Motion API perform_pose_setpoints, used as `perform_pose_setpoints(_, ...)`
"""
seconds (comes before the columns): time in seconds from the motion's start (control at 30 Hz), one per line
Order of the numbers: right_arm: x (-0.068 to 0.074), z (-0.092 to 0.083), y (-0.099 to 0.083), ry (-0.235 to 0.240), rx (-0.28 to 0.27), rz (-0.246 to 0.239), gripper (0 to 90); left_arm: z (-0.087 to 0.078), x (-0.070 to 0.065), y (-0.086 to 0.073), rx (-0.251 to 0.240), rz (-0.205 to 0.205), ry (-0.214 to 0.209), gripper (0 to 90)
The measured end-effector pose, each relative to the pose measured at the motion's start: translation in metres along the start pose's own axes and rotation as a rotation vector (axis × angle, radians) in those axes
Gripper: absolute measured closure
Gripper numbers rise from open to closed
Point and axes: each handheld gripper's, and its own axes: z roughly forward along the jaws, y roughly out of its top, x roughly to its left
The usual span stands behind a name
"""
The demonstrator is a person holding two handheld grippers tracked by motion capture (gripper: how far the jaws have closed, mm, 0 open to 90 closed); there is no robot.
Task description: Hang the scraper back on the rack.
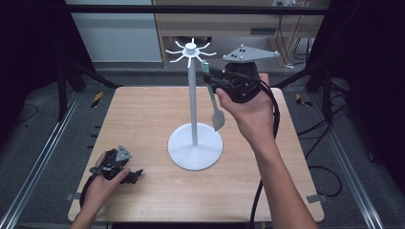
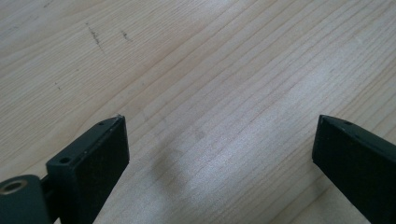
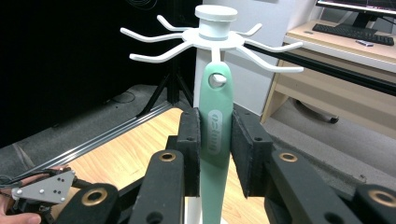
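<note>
While the right forearm reaches up from the near edge of the table (image 1: 143, 102) toward the white rack (image 1: 193, 138), its hand is raised beside the rack's hooked crown, with the right gripper (image 3: 215, 140) pointing level at the pole. Its black pads pinch the handle of the mint-green spatula (image 3: 216, 135), which hangs upright from a hook just right of the pole, blade near the rack's round base. Well to the near left of the rack, the left gripper (image 1: 134, 174) rests low on the wood, jaws spread wide with nothing between them.
</note>
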Motion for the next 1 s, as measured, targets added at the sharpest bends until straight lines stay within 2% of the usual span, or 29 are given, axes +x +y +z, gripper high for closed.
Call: perform_pose_setpoints(1.0,0.0015,-0.0012,-0.0006,0.005,0.001,0.011,73.2,0.0003,-0.0001,0.0,-0.002,-0.004,0.0,3.6)
